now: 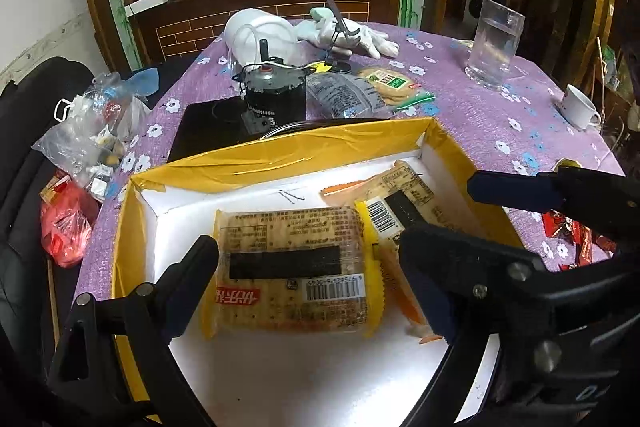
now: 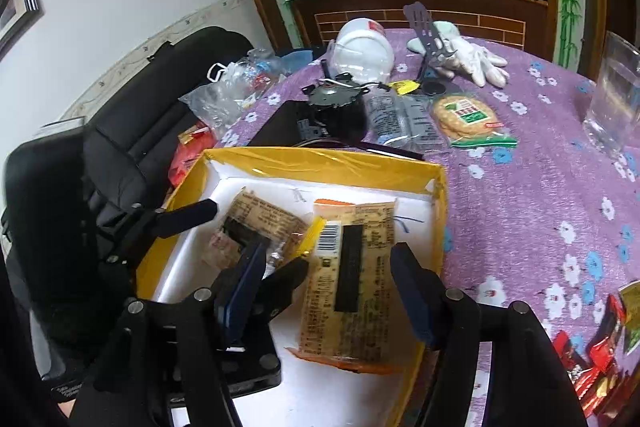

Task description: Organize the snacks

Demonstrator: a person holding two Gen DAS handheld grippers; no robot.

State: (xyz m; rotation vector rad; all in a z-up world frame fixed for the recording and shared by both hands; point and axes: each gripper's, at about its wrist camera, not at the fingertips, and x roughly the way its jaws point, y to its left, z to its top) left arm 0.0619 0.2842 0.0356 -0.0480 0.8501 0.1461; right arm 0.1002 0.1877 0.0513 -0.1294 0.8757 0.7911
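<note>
The left gripper [image 1: 308, 283] is hanging spread wide over the yellow-edged cracker pack [image 1: 292, 271], one finger at each end of it, neither plainly touching. The right gripper [image 2: 348, 291] is likewise spread, straddling the orange-edged cracker pack [image 2: 352, 287] just beside the first, toward three o'clock. Both packs are lying flat, label down, on the white floor of the yellow-lined box [image 1: 304, 143], so this looks like the letting-go end of a placement.

To finish it well, I'd say each gripper should be lifting straight up, keeping its fingers wide so no wrapper seam catches and drags a pack askew. The two tools are crowding each other over the box, so one ought to be clearing before the other.

At twelve o'clock beyond the box, a round cracker pack [image 1: 390, 87] and a grey snack pouch [image 1: 340, 95] are waiting on the purple tablecloth [image 1: 480, 115]; red wrappers [image 2: 592, 367] are lying at four o'clock.
</note>
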